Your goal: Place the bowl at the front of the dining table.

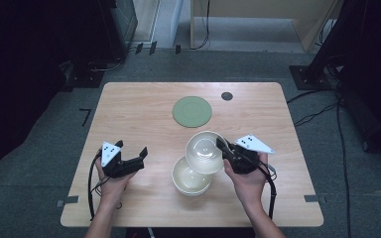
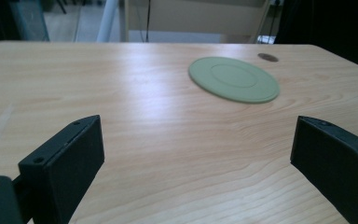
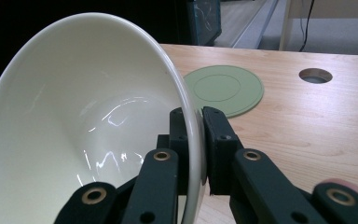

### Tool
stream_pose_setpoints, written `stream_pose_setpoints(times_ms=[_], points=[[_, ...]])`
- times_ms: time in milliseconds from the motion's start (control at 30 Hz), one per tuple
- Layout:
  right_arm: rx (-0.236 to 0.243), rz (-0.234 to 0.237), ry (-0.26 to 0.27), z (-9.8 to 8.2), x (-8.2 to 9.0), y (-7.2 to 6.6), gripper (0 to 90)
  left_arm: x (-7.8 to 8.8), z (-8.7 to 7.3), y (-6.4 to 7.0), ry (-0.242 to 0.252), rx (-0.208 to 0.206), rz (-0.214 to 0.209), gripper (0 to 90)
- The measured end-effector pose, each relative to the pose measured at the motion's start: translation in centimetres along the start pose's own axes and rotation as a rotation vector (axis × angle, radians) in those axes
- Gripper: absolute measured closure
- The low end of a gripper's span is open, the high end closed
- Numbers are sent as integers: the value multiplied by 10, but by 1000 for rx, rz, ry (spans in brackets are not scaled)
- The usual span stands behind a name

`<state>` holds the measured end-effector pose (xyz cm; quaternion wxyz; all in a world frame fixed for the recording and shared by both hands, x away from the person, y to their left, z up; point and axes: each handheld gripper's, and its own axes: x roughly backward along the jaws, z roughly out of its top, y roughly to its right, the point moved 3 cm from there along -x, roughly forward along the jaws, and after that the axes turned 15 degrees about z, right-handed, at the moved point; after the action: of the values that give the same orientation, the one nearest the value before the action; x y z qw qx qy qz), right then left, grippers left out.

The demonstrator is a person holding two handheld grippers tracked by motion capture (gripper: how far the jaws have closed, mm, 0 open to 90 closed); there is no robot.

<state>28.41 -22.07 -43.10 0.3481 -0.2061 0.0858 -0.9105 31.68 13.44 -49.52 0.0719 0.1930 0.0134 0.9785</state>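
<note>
- Bowls come first: we hold a glossy cream-white ceramic bowl [image 1: 204, 151] by its rim in our right gripper [image 1: 222, 147], tipped on its side so the hollow faces left, lifted just above a second cream bowl [image 1: 191, 176] that sits upright on the pale wooden table [image 1: 129, 106].
- From the right gripper view, the jaws are closed on the held bowl's [image 3: 93, 126] thin wall, one pad inside and one outside, the rim running up between them.
- The relation that matters for us: a flat round sage-green mat [image 1: 192, 111] lies farther from us than the held bowl and slightly to its left, well apart from both bowls, with bare table between. We judge it the likely set-down spot, though that is a guess.
- Our right hand [image 1: 248, 181] is much nearer the mat than our left one; the bowl's open mouth has to be turned upward before it can sit flat.
- Our right forearm comes in from the bottom edge, wrist angled inward toward the table's middle.
- Our left gripper [image 1: 131, 161] hangs low at the near-left of the table, jaws spread wide and holding nothing; its own view looks across bare wood to the mat [image 2: 233, 79].
- Whether the held bowl's lower edge touches the seated bowl, we cannot quite tell from above.
</note>
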Motion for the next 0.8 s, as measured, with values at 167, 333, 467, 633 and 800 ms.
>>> stream_pose_setpoints(times_ms=[167,333,467,633,800], points=[[0,-8,8,4,-1,3,842,-7,-11,-8,-26,-1,22,25],[6,-16,20,13,-3,7,841,-15,-22,-6,-62,-24,29,25],[2,-23,37,21,-5,12,841,-15,-23,-5,-48,-33,31,26],[-9,-34,51,30,-11,18,842,-15,-24,-5,-49,-21,34,26],[-10,-51,60,40,-19,26,841,-16,-24,-6,-60,-14,39,26]])
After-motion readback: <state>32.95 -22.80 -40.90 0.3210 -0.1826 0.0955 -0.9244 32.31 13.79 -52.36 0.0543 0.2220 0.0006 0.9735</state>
